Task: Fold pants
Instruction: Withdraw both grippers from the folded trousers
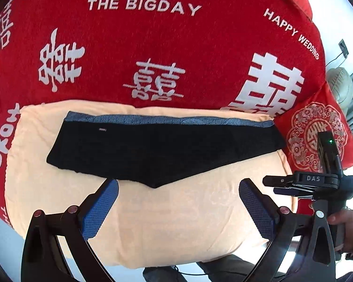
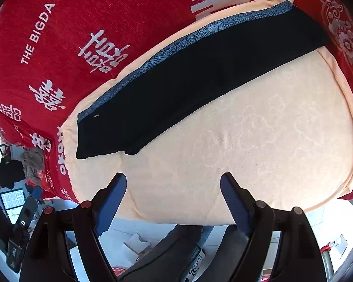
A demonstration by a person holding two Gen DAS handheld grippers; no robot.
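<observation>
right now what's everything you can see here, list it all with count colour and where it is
pants: one, black, folded flat on the far part of the towel
patterned cloth: one, blue-grey, a strip showing along the pants' far edge
towel: one, peach, spread on the bed under the pants
bedspread: one, red with white characters and lettering, covering the bed beyond the towel
cushion: one, red with a pale floral medallion, at the towel's right end
laptop: one, screen lit, on the floor at far left in the right wrist view
left hand-held gripper: one, black with blue pads, open above the towel's near part, holding nothing
right hand-held gripper: one, black with blue pads, open, holding nothing
person's hand: one, gripping the right tool's handle
</observation>
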